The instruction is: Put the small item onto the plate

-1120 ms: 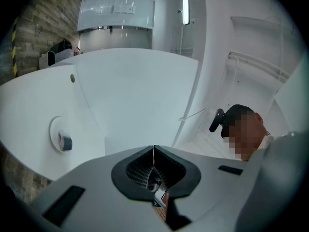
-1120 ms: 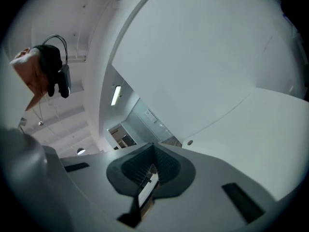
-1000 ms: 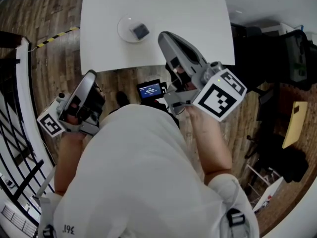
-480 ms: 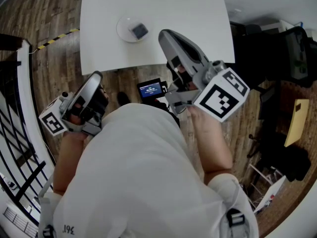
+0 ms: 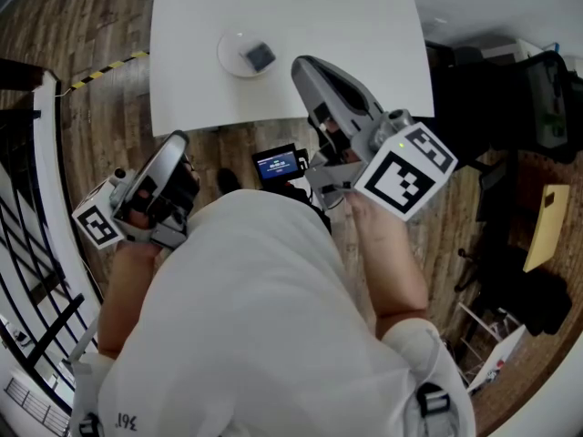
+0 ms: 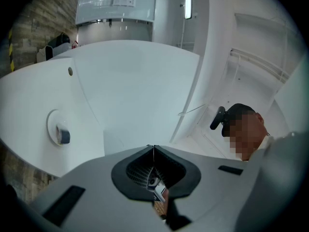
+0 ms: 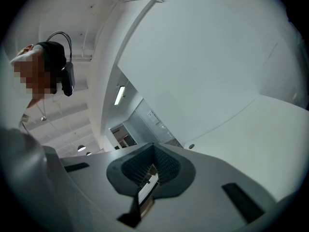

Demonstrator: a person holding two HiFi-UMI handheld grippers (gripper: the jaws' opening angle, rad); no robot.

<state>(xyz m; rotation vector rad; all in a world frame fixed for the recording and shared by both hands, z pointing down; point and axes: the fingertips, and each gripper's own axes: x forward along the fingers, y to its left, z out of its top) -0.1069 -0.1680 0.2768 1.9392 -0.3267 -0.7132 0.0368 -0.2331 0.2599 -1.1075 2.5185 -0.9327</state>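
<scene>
A small dark grey item [image 5: 260,57] lies on a clear round plate [image 5: 228,48] at the near left of the white table [image 5: 364,25]. My right gripper [image 5: 303,66] is shut and empty, its tip over the table's near edge, to the right of the plate and apart from it. My left gripper [image 5: 178,138] hangs off the table over the wooden floor, its jaws shut with nothing between them. In the left gripper view the plate [image 6: 52,122] with the item [image 6: 63,137] lies at the left, far from the closed left gripper [image 6: 153,148]. The right gripper [image 7: 154,145] faces bare white table.
A small lit screen [image 5: 278,165] sits by the person's body below the table edge. A black railing [image 5: 27,244] runs along the left. Dark furniture [image 5: 510,98] stands at the right. Yellow-black tape [image 5: 100,68] marks the floor. A small hole [image 6: 70,71] is in the tabletop.
</scene>
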